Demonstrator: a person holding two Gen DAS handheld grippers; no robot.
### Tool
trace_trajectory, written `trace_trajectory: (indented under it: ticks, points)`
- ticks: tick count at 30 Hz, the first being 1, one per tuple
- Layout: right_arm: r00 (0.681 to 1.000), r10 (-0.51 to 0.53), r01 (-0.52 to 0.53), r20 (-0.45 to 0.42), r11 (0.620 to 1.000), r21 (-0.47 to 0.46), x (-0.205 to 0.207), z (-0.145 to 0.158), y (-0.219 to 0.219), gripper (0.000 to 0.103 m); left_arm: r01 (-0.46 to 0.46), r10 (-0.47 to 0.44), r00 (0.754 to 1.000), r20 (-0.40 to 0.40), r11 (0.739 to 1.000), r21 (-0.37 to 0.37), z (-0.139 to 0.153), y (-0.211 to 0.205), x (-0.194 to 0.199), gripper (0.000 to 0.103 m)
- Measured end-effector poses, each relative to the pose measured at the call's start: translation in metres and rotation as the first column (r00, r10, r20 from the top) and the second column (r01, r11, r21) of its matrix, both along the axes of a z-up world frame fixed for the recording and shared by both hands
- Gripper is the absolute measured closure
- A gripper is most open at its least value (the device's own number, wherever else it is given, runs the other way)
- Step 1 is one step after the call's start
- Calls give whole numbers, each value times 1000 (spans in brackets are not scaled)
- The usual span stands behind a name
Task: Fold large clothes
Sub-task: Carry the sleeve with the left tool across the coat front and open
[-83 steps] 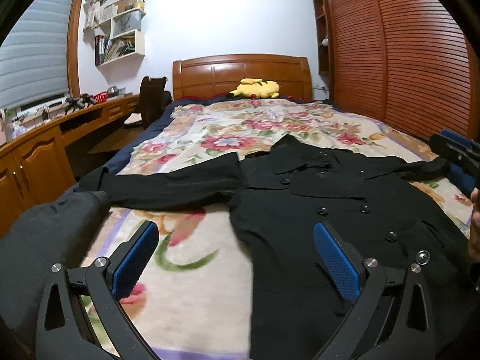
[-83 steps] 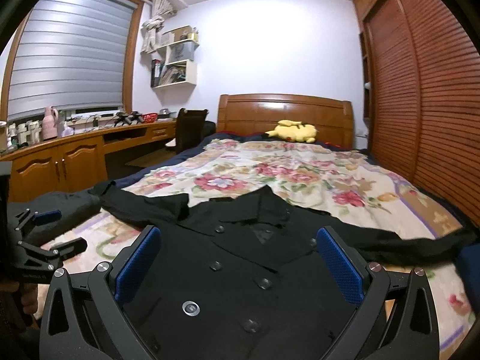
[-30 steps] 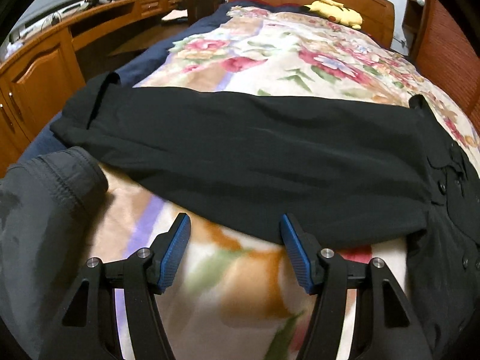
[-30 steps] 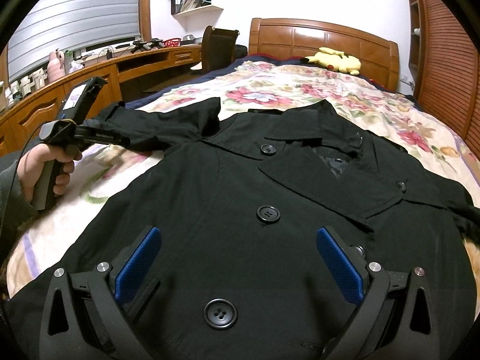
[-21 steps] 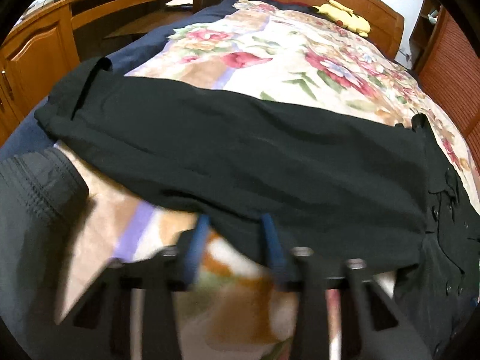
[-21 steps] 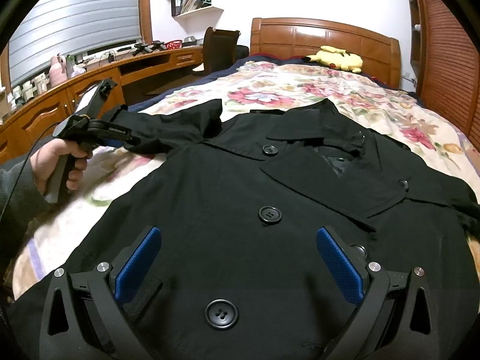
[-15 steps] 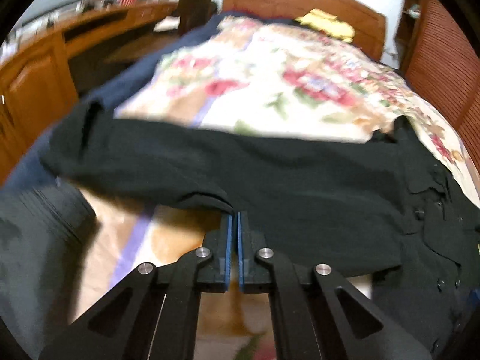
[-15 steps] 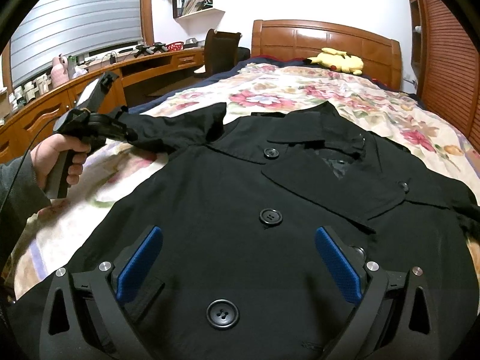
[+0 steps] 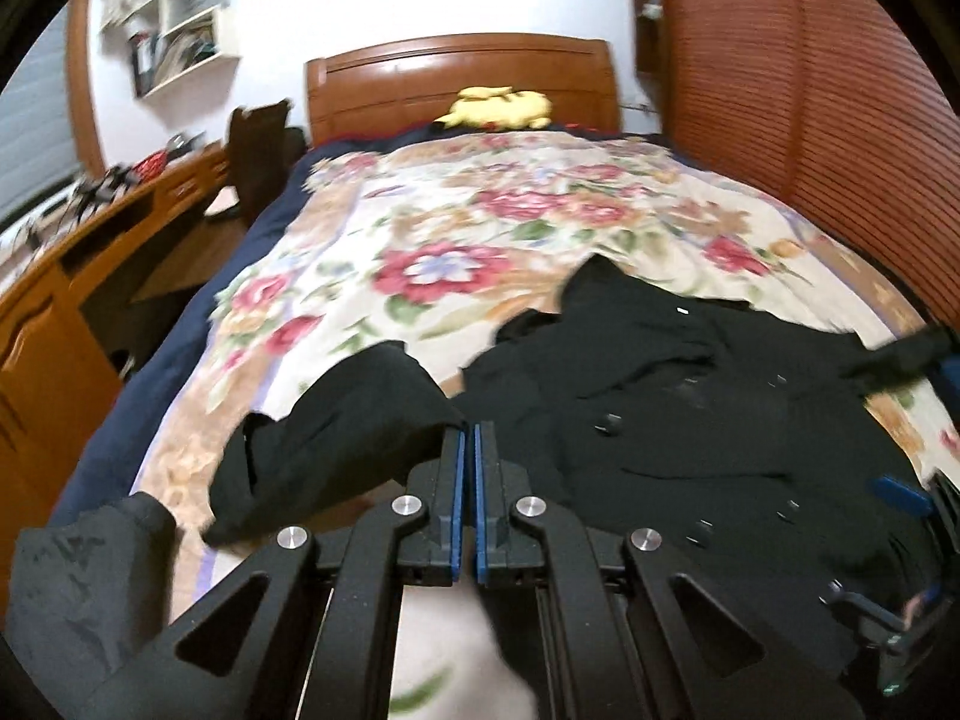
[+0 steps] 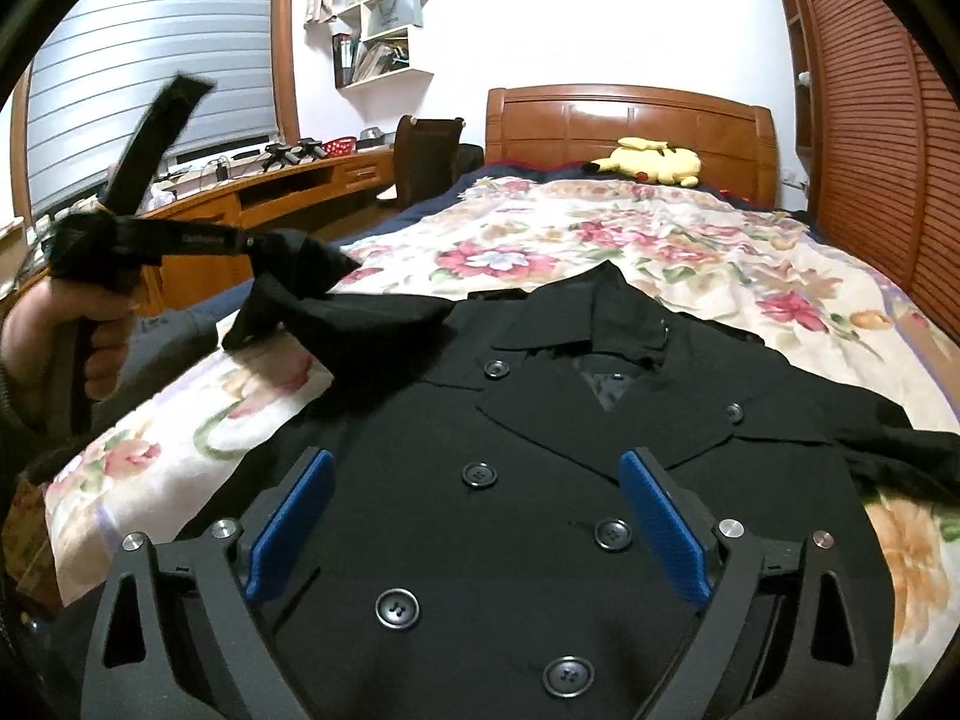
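A black double-breasted coat (image 10: 540, 480) lies front-up, buttons showing, on the floral bedspread (image 10: 690, 240) of the bed. The left gripper (image 9: 467, 438), held by the left hand (image 10: 72, 336) in a pistol grip out to the side and raised above the bed, has its jaws closed on the coat's sleeve (image 10: 336, 306), which hangs lifted and bunched from them. The right gripper (image 10: 477, 516) hovers low over the coat's chest with its jaws spread wide, holding nothing.

The black coat's (image 10: 540, 480) hem runs off the bottom edge.
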State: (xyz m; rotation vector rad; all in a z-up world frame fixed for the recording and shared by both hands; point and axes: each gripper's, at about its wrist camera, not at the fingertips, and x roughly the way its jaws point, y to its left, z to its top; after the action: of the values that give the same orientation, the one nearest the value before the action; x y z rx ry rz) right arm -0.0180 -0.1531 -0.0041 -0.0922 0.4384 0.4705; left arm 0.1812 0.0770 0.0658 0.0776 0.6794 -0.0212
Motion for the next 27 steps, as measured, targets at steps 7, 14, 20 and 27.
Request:
trace_trajectory:
  ticks: [7, 14, 20, 27]
  points:
    - [1000, 16, -16, -8, 1000, -8, -1, 1, -6, 13, 65, -65, 998, -17, 998, 19, -7, -35, -26, 100]
    - [1000, 19, -19, -12, 1000, -5, -3, 6, -10, 13, 83, -84, 995, -49, 996, -12, -23, -35, -59, 82]
    - [1000, 21, -22, -16, 1000, -16, -3, 4, -8, 13, 88, -88, 996, 2, 996, -15, -13, -22, -88, 47]
    - [999, 28, -29, -17, 999, -16, -4, 3, -3, 13, 0, 1, 1000, 11, 999, -37, -26, 15, -87, 20]
